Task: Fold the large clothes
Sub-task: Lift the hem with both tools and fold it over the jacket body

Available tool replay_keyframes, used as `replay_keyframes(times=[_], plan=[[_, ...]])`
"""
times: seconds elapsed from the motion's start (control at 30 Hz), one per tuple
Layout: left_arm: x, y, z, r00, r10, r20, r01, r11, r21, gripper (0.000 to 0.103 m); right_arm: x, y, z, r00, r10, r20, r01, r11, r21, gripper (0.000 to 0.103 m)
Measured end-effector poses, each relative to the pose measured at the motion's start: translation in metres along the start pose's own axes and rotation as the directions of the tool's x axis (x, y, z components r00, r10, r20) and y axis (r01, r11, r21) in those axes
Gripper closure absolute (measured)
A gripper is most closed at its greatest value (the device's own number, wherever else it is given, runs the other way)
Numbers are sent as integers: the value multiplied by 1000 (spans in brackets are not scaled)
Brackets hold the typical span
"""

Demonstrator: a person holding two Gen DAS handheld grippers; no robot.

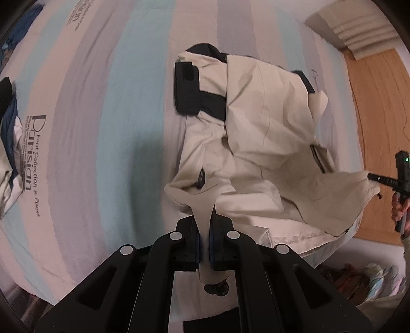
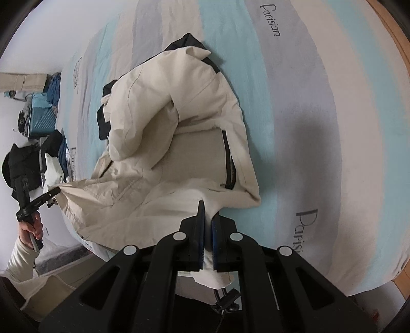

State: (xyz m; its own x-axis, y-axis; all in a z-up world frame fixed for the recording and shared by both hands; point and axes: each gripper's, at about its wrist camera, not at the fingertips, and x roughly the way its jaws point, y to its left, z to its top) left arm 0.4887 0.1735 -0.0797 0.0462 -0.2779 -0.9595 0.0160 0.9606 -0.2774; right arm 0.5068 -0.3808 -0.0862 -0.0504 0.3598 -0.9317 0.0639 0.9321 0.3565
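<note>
Fabric of a cream jacket with black trim (image 1: 256, 143) lies bunched on the striped bedsheet (image 1: 102, 128), hem clamped by left gripper (image 1: 205, 230) and right gripper (image 2: 208, 225) at six o'clock; its underside is hidden.

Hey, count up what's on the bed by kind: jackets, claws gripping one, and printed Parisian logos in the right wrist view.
Cream jacket: 1
Claws gripping it: 2, left claw, right claw
Parisian logos: 2
Total: 5

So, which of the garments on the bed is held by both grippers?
The beige jacket: the left gripper and right gripper each pinch its hem. The dark clothes lie untouched at the bed's edge.
</note>
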Motion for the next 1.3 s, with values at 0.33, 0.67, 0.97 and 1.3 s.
replay_keyframes(times=[0.33, 0.67, 0.97, 1.3], plan=[[1, 13, 69, 1000, -12, 19, 13, 999, -50, 100, -8, 3, 70, 1000, 2, 29, -2, 1000, 2, 100], [23, 29, 144, 999, -16, 30, 18, 998, -65, 100, 9, 20, 164, 998, -11, 60, 12, 1000, -15, 100], [39, 30, 208, 999, -34, 38, 36, 998, -59, 100, 33, 32, 222, 997, -24, 74, 25, 1000, -15, 100], [62, 30, 263, 999, -19, 47, 22, 998, -54, 100, 47, 19, 265, 992, -19, 122, 14, 999, 46, 100]])
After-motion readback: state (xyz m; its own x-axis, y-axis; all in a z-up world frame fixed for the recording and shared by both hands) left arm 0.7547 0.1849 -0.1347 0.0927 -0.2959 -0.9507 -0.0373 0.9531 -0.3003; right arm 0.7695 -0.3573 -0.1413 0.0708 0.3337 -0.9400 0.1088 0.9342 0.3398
